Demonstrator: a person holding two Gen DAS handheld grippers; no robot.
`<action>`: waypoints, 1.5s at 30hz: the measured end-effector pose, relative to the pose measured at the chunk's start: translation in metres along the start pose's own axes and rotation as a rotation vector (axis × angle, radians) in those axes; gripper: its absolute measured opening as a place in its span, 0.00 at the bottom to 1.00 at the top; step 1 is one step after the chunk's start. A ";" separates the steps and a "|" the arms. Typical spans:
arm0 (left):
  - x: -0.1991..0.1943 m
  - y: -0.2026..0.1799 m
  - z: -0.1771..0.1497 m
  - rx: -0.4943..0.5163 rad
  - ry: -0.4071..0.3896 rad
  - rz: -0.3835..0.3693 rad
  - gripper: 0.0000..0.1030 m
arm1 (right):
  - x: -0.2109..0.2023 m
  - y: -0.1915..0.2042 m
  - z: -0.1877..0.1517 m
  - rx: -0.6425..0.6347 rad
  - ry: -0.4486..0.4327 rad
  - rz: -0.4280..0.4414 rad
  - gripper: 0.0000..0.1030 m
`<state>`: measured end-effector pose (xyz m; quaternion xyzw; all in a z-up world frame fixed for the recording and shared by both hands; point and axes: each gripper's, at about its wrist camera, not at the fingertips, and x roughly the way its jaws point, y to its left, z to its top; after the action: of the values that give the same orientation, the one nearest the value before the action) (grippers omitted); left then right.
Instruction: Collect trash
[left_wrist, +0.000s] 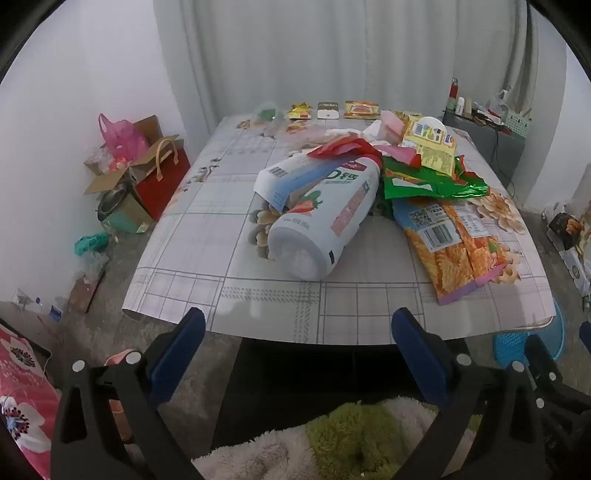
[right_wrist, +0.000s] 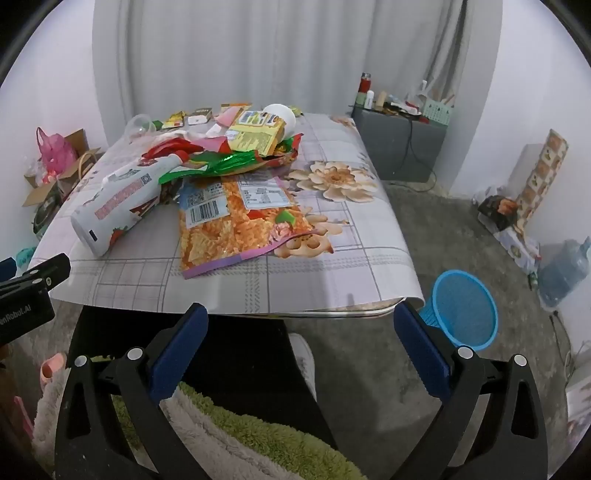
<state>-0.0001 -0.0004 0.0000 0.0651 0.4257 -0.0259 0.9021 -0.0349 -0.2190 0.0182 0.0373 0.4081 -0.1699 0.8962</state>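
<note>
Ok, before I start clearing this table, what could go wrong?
The white bottle lies on its side near the table edge; a nudge might roll it off. The green wrapper overlaps the orange snack bag, so lifting one could drag the other. The blue basket stands on the floor, so drops may miss.

The left gripper (left_wrist: 297, 334) stood at the bottom of its frame, tilted downward, blue-padded jaws spread wide and empty. The right gripper (right_wrist: 301, 332) matched it low in its own frame, jaws equally wide, nothing between them.
</note>
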 end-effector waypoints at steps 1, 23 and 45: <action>0.000 0.000 0.000 0.000 0.001 0.000 0.96 | 0.000 0.000 0.000 0.000 0.001 0.001 0.94; -0.002 0.003 0.000 -0.003 0.005 -0.001 0.96 | -0.006 0.001 0.002 -0.014 -0.017 -0.006 0.94; 0.002 0.002 -0.001 -0.001 0.009 0.008 0.96 | -0.004 0.001 0.002 -0.015 -0.021 -0.007 0.94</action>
<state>0.0005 0.0015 -0.0016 0.0664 0.4295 -0.0215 0.9003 -0.0359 -0.2169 0.0226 0.0276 0.4002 -0.1705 0.9000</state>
